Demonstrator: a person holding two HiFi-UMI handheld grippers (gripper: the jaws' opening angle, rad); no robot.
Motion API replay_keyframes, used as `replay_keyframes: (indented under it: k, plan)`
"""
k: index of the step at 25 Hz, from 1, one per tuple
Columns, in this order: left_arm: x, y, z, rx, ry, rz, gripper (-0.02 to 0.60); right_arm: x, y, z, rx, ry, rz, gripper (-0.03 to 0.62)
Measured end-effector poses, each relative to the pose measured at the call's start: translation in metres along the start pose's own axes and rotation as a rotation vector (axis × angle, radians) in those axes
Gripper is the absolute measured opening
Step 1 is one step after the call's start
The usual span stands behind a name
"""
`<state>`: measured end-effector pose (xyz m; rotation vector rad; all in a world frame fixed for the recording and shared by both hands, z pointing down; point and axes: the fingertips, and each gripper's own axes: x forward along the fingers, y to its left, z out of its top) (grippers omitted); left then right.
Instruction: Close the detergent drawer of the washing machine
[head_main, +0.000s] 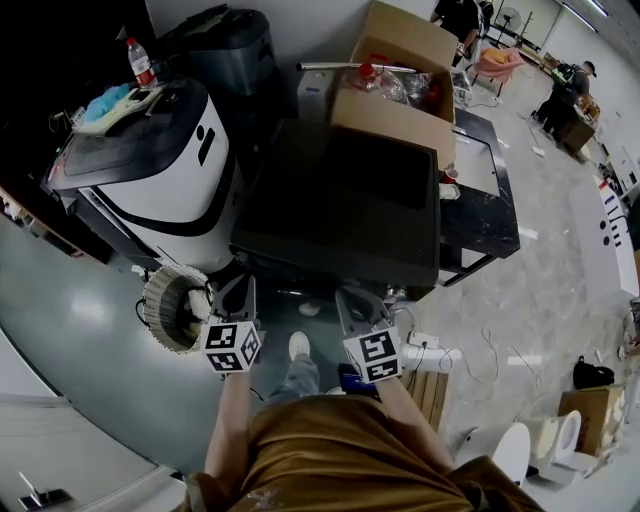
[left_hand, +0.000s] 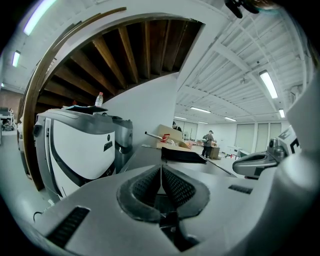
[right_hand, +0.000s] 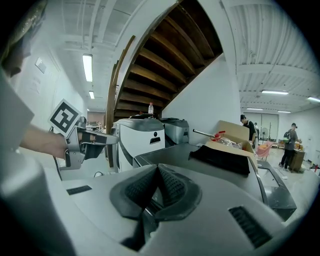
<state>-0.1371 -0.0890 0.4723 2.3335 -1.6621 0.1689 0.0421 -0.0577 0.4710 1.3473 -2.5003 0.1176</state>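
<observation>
The washing machine (head_main: 340, 200) is a dark-topped box right in front of me; its grey top shows in the left gripper view (left_hand: 145, 155) and in the right gripper view (right_hand: 175, 152). Its front and the detergent drawer are hidden in every view. My left gripper (head_main: 237, 285) hangs at the machine's near left corner, jaws shut (left_hand: 161, 172) on nothing. The right gripper (head_main: 352, 298) hangs at the near edge, jaws shut (right_hand: 158, 172) and empty. Each gripper shows in the other's view: the left gripper (right_hand: 95, 142), the right gripper (left_hand: 252, 162).
A white and black machine (head_main: 150, 170) stands to the left, with a bottle (head_main: 141, 62) on it. An open cardboard box (head_main: 400, 80) sits behind. A black cloth (right_hand: 220, 152) lies on the washer's top. A coiled hose (head_main: 170, 310) and a power strip (head_main: 425, 340) lie on the floor.
</observation>
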Motion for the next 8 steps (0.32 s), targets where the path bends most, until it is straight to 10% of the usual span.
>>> replay_keyframes:
  k: [8]
  plan:
    - [-0.001, 0.0043, -0.0015, -0.008, -0.004, 0.014, 0.034, -0.0002, -0.0013, -0.0026, 0.007, 0.002, 0.002, 0.012]
